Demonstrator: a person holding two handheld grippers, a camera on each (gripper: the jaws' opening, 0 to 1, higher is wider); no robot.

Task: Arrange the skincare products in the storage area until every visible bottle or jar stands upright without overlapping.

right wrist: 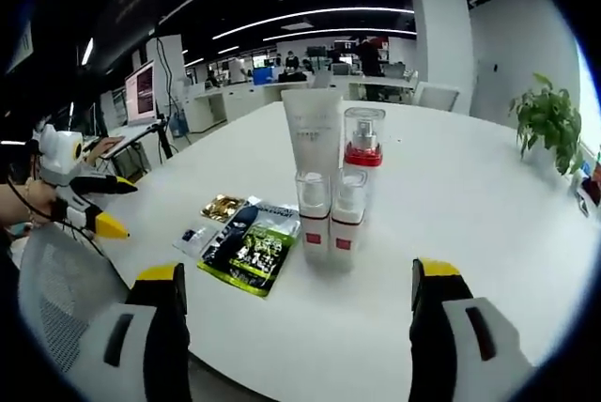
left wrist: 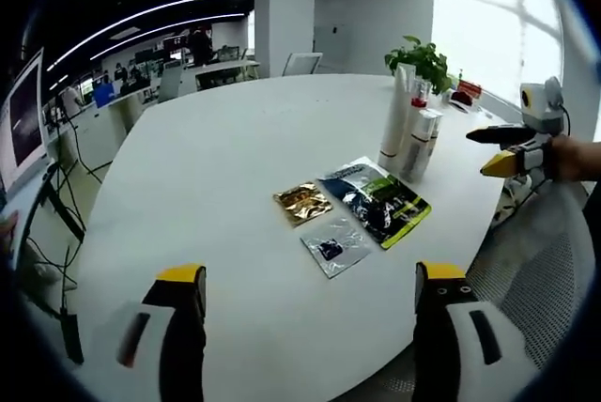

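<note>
Over the near edge of the white desk [left wrist: 235, 158] the left gripper [left wrist: 310, 280] is hovering with its jaws spread wide and gripping nothing. Ahead of it, three flat sachets are lying together: a gold sachet [left wrist: 302, 202], a silver sachet [left wrist: 335, 246] and a dark green pouch [left wrist: 377, 200]. Further right, near the desk's edge, the skincare products are standing upright in a tight cluster: a tall white tube [right wrist: 313, 135], a red-collared pump bottle [right wrist: 362, 150] and two small bottles [right wrist: 314, 214] in front. The right gripper [right wrist: 293, 282] is facing them, jaws apart and empty. A potted plant [right wrist: 549, 120] is sitting at the far edge.
</note>
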